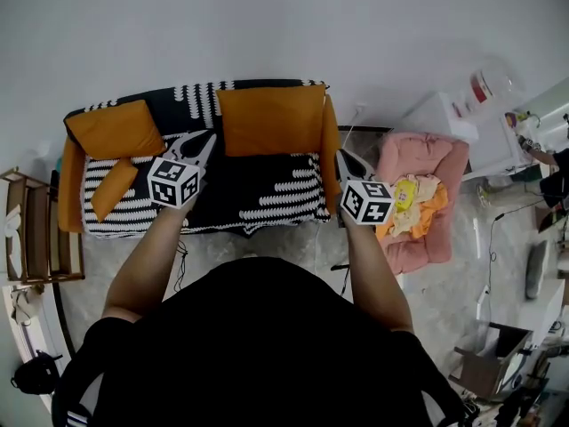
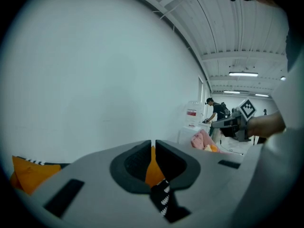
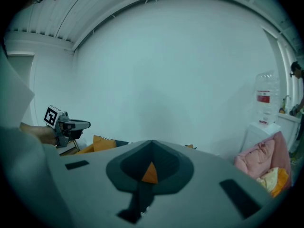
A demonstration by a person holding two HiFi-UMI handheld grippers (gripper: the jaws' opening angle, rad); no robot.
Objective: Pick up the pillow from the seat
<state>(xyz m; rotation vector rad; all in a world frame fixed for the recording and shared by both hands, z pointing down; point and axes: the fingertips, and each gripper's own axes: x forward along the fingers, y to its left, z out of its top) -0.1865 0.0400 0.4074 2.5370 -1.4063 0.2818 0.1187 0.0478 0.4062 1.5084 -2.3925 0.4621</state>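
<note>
Looking down from the head view, I have both claws held out over the front edge of the sofa, which wears a black-and-white patterned cover. The left claw is closed with nothing in it, and the right claw is the same. Their own views confirm this: the left claw has its jaws drawn together, showing only a sliver of orange and striped fabric from the sofa beyond. The right claw is pressed fully shut.

The pillow, small and orange, lies tilted on the seat. It is off to the left of the left claw and nearer me than the claw's tips, not touching it. Only the head view shows it plainly. The left gripper view catches an orange cushion low at its left edge, but I cannot tell which one it is.

Two large orange back cushions stand ahead, one left of the left claw and one between the two claws.

Right of the right claw sits a pink chair with yellow and orange cloth piled on it, which also appears in the right gripper view. Only the left gripper view shows a person far off beyond the right claw.
</note>
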